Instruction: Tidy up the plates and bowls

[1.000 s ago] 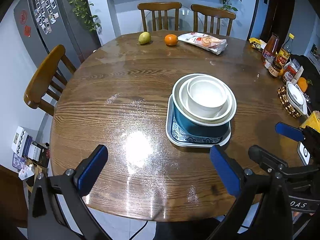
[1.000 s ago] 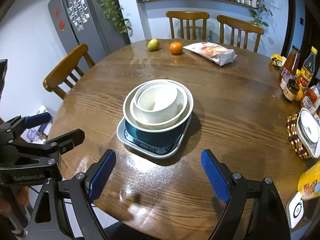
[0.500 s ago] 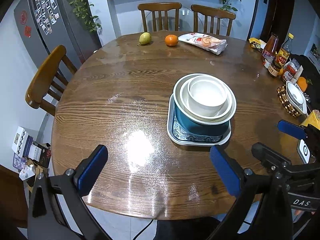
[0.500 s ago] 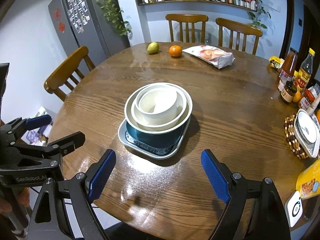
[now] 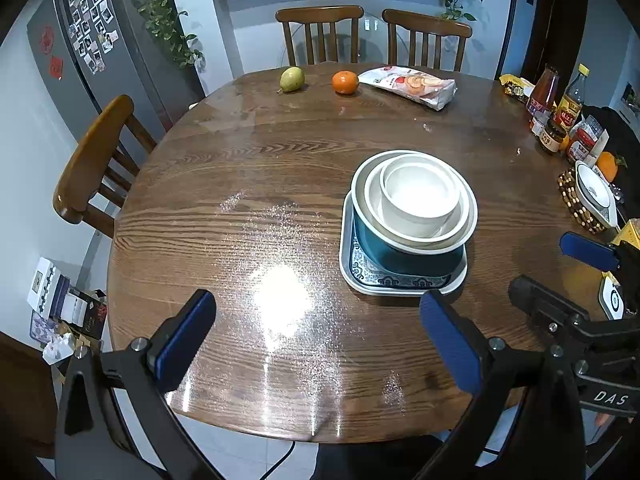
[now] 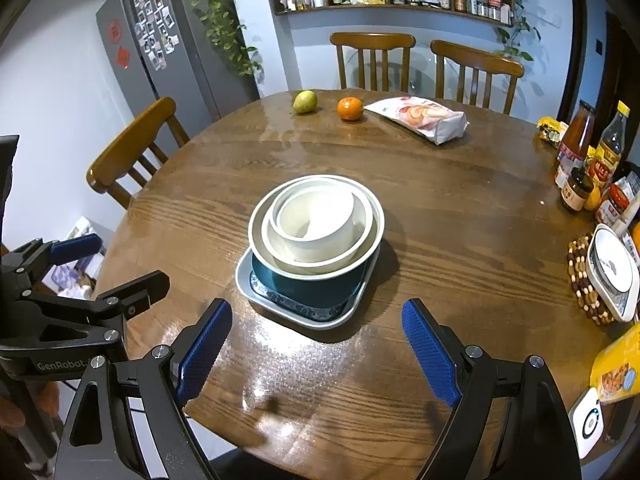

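Bowls [image 5: 416, 204], three by my count, sit nested on one square plate [image 5: 400, 280] near the middle of the table [image 5: 240, 200]. Beyond that stack I see one pear [image 5: 291, 79] and one orange [image 5: 345, 82]. My left gripper [image 5: 318, 336] and right gripper [image 6: 316, 344] both gape wide, empty, short of the plate.

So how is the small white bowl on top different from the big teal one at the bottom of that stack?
The small white bowl is the narrowest and sits innermost on top; the teal bowl is the widest and carries the others. The white bowl is pale inside and out, while the teal bowl is dark outside with a pale rim. Only the teal bowl rests directly on the patterned plate. Both are round, upright and look empty.
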Demonstrator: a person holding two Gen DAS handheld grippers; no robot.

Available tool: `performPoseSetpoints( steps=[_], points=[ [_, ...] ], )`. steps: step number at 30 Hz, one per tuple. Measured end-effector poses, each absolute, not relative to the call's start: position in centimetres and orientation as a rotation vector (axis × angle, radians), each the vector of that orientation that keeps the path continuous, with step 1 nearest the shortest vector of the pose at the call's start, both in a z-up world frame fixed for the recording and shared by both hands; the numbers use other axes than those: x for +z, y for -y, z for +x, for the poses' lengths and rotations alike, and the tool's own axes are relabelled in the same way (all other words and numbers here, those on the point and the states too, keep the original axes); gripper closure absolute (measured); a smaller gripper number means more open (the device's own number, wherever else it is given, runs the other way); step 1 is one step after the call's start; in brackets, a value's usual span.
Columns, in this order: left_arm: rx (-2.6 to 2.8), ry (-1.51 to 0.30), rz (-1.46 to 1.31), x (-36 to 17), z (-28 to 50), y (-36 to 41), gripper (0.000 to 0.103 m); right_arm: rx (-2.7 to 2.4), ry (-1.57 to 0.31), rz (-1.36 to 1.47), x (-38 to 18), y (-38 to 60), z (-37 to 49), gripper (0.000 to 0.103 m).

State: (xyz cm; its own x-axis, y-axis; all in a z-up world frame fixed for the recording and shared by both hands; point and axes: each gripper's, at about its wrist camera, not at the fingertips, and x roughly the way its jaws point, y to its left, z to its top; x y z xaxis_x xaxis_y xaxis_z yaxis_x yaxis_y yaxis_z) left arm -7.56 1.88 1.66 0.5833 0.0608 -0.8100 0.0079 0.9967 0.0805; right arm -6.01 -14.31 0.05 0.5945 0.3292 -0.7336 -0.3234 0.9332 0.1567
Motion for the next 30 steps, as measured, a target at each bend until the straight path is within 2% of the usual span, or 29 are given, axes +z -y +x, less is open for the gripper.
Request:
performPoseSetpoints(
  steps=[30],
  points=[
    [0.013,-0.952,0.076,1.6,-6.4,-1.9,0.001,0.369,-0.857,0.005,0.3,14.4,-5.3,0.016]
  ],
)
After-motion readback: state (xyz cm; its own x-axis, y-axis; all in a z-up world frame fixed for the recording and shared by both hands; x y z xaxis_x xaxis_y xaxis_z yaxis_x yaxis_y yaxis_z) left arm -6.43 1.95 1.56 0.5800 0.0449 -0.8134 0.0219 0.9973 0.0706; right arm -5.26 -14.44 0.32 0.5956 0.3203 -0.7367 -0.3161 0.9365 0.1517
